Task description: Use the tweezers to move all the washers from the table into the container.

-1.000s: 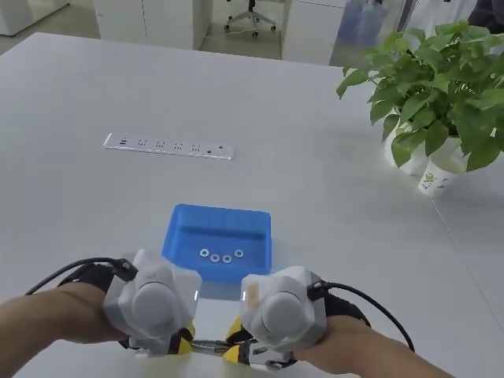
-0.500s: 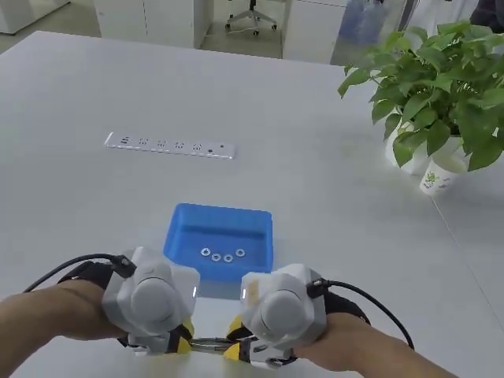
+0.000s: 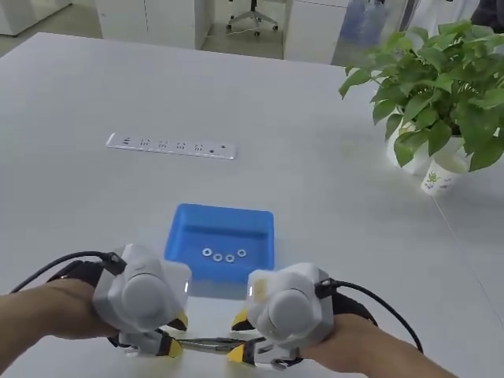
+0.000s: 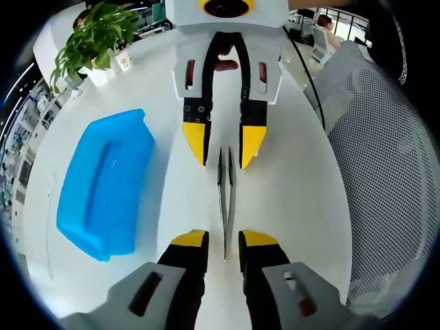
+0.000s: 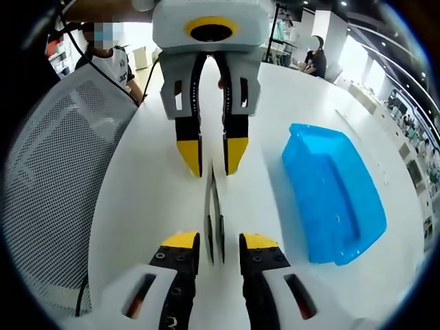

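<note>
Thin metal tweezers (image 3: 206, 344) lie on the white table between my two grippers, which face each other tip to tip. My left gripper (image 3: 175, 337) stands open around the tweezers' (image 4: 225, 199) narrow end, its jaws (image 4: 224, 239) apart on either side of it. My right gripper (image 3: 238, 339) is open around the wider end of the tweezers (image 5: 214, 220), with a gap showing on both sides between its own jaws (image 5: 220, 240). Just beyond them stands the blue container (image 3: 183, 236) with several washers (image 3: 224, 255) in a row inside.
A white power strip (image 3: 170, 146) lies further back on the left. A potted plant (image 3: 437, 87) stands at the far right. A mesh chair back (image 5: 62, 158) is close behind the table's near edge. The blue container (image 4: 103, 182) (image 5: 333, 196) sits beside both grippers.
My left gripper has drawn back a little to the left, so more of the tweezers shows between the two grippers. The right gripper has barely moved.
</note>
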